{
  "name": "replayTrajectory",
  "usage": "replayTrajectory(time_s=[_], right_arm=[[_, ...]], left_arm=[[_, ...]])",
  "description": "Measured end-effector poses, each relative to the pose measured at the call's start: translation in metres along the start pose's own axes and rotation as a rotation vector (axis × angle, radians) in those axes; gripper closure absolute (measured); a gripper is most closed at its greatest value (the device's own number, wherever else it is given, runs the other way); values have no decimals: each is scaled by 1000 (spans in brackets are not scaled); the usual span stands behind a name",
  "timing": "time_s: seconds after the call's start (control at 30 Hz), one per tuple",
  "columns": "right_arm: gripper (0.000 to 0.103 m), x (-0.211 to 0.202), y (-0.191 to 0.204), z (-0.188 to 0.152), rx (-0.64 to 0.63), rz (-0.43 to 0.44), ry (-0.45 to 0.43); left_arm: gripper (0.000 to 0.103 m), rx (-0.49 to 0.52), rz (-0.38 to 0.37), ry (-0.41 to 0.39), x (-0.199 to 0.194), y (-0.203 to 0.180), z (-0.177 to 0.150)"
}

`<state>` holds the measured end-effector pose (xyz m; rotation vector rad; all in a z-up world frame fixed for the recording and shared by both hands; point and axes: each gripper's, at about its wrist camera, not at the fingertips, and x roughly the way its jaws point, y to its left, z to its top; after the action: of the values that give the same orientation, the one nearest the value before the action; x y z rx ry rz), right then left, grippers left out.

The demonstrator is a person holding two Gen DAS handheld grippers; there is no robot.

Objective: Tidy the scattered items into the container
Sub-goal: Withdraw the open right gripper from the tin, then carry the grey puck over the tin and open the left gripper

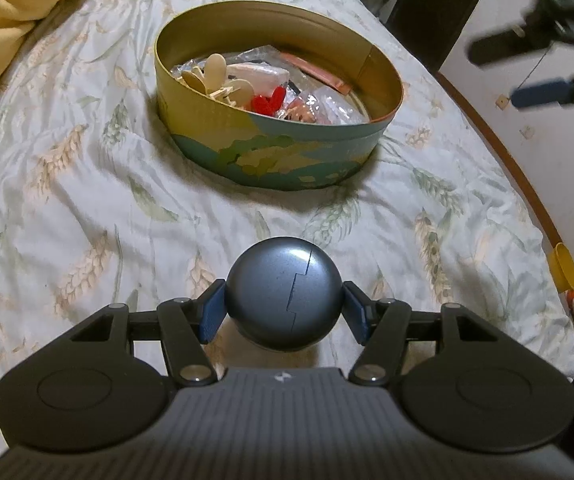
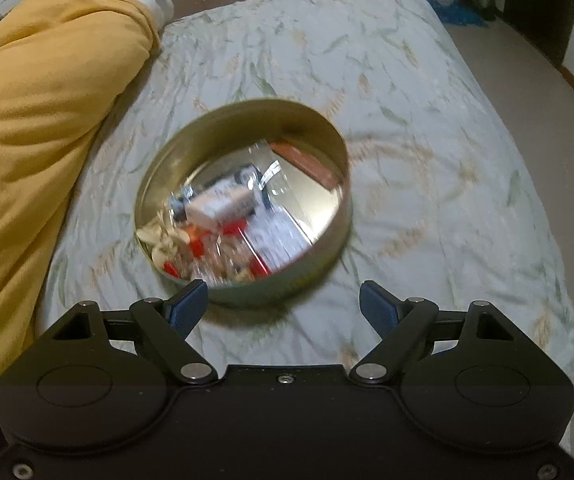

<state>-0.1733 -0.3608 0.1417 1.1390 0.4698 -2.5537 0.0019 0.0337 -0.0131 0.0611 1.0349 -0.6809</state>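
A round tin (image 1: 279,148) with a green and yellow painted wall stands on the flowered bedspread (image 1: 87,184). It holds pale wooden spoons (image 1: 215,70), a white box (image 1: 259,74), a red piece (image 1: 267,102) and clear plastic bags. Short of the tin, my left gripper (image 1: 285,312) is shut on a dark blue-grey round case (image 1: 275,280), with a pad pressed on each side. My right gripper (image 2: 283,300) is open and empty over the tin's near wall (image 2: 247,296). From the left wrist, the right gripper (image 1: 499,76) shows blurred at the upper right.
A yellow blanket (image 2: 47,120) is heaped along the left of the bed. The bed's right edge drops to the floor (image 2: 527,64) beside a white wall (image 1: 547,140). A yellow object (image 1: 565,268) sits by that edge.
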Motion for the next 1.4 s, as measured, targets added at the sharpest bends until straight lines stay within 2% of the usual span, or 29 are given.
replayTrajectory(time_s=[0.13, 0.43, 0.7, 0.9, 1.1, 1.4], right_arm=[[16, -6, -17, -24, 35, 9, 0], [16, 11, -35, -57, 34, -20, 10], [16, 41, -36, -79, 8, -32, 23], [16, 49, -33, -81, -20, -28, 17], [16, 53, -34, -81, 3, 5, 30], [16, 61, -41, -81, 35, 13, 73]], left_arm=[[40, 6, 12, 13, 0, -1, -4], [40, 38, 36, 38, 1, -7, -11], [40, 50, 63, 38, -3, -12, -15], [40, 39, 87, 33, -13, -15, -15], [40, 25, 96, -1, -33, -16, 1], [40, 65, 129, -103, -69, -23, 50]])
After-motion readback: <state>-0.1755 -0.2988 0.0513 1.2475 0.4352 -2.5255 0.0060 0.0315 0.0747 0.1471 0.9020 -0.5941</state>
